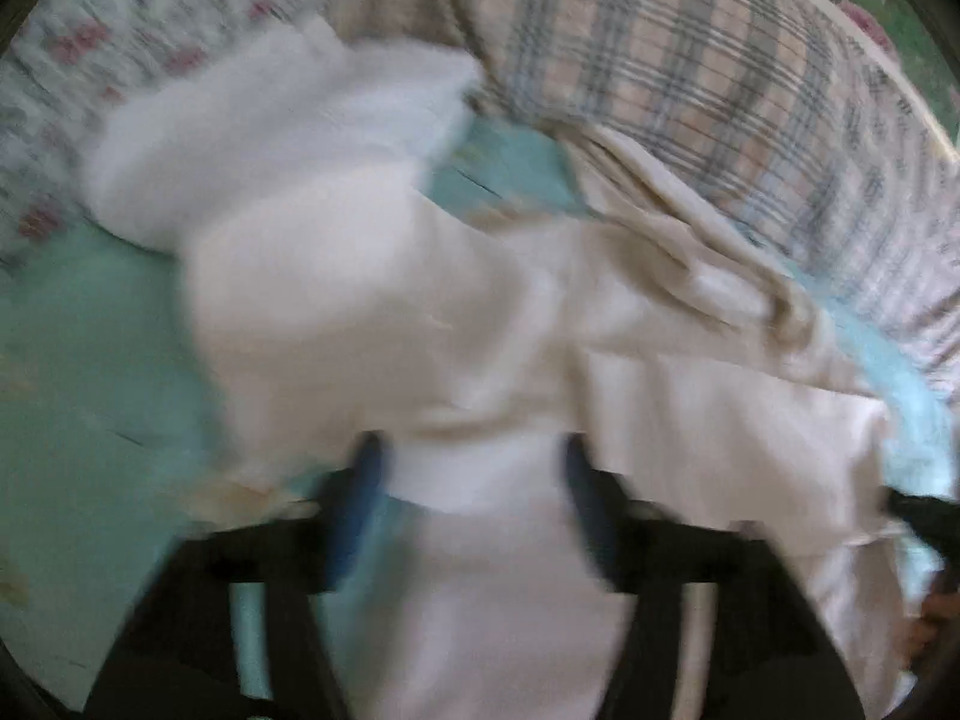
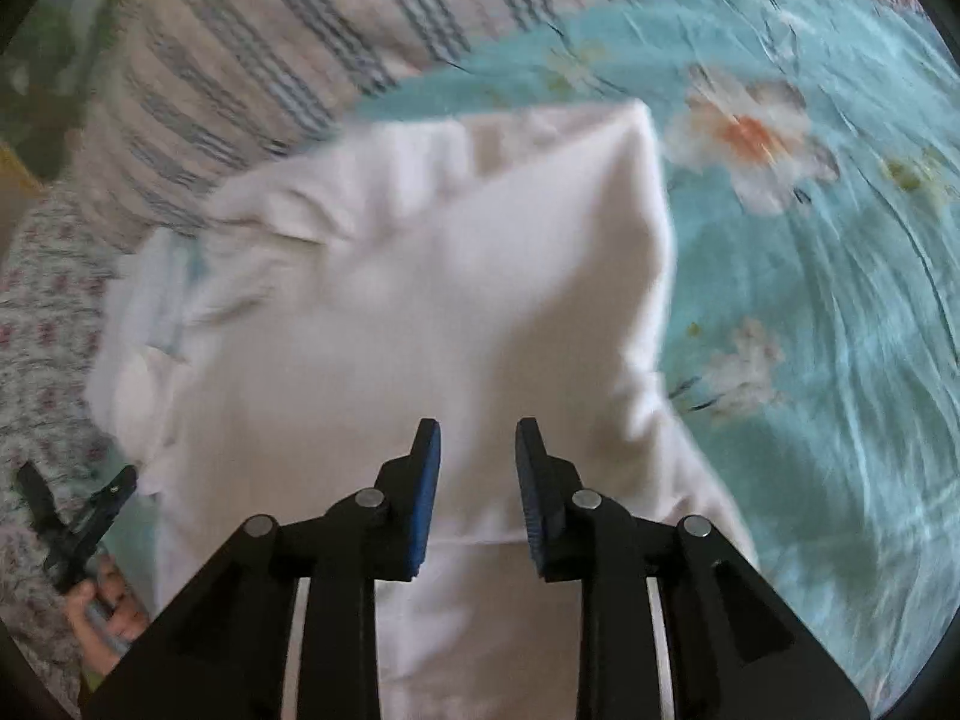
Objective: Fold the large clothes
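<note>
The left gripper and right gripper are hovering, fingers apart and gripping nothing, over the white garment lying part-folded on the floral bedsheet.

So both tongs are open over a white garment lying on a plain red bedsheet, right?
Not quite: the bedsheet is turquoise with a flower print, not plain red, as the right wrist view shows. The rest holds: the left tongs and right tongs are open over the white garment.
</note>
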Tool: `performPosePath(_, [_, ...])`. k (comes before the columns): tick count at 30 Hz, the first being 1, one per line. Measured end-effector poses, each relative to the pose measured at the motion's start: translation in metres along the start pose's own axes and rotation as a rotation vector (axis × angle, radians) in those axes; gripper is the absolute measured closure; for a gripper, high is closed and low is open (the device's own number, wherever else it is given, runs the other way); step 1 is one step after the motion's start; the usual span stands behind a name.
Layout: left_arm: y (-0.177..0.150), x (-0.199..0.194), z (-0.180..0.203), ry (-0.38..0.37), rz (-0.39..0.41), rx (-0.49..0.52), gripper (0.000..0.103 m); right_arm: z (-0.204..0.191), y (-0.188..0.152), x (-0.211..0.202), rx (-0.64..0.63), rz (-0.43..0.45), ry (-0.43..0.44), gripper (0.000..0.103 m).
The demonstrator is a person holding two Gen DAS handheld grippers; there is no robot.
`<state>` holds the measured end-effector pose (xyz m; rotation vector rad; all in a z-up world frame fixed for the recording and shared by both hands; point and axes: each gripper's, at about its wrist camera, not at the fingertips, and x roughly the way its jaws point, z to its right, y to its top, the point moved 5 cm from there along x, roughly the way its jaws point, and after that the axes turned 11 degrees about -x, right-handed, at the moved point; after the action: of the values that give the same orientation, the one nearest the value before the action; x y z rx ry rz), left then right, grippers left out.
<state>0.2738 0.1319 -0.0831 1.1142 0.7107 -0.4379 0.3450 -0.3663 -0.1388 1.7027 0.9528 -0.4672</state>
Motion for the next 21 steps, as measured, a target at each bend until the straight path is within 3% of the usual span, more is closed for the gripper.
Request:
performPosePath(2, [0.01, 0.005, -0.012, 0.075, 0.005, 0.048, 0.021, -0.017, -0.003, -0.008, -0.017, 0.01, 0.032, 0.072])
performPosePath(5, [0.016, 0.025, -0.016, 0.064, -0.062, 0.094, 0.021, -0.038, -0.014, -0.01, -0.024, -0.008, 0.104, 0.072])
performPosePath(9, [0.016, 0.052, -0.016, 0.103, -0.098, 0.155, 0.021, -0.059, -0.026, -0.002, -0.037, -0.038, 0.14, 0.072])
performPosePath(11, [0.017, 0.061, -0.015, 0.084, -0.105, 0.163, 0.03, -0.066, -0.033, 0.001, -0.049, -0.05, 0.139, 0.072])
performPosePath(13, [0.021, 0.068, -0.016, 0.059, -0.13, 0.146, 0.074, -0.067, -0.038, 0.001, -0.06, -0.06, 0.134, 0.072])
performPosePath(15, [0.026, 0.066, -0.02, -0.003, -0.146, 0.086, 0.088, -0.067, -0.041, -0.001, -0.058, -0.063, 0.135, 0.072])
performPosePath(21, [0.035, 0.039, -0.011, -0.117, -0.116, 0.028, 0.093, -0.068, -0.043, -0.002, -0.063, -0.067, 0.147, 0.072])
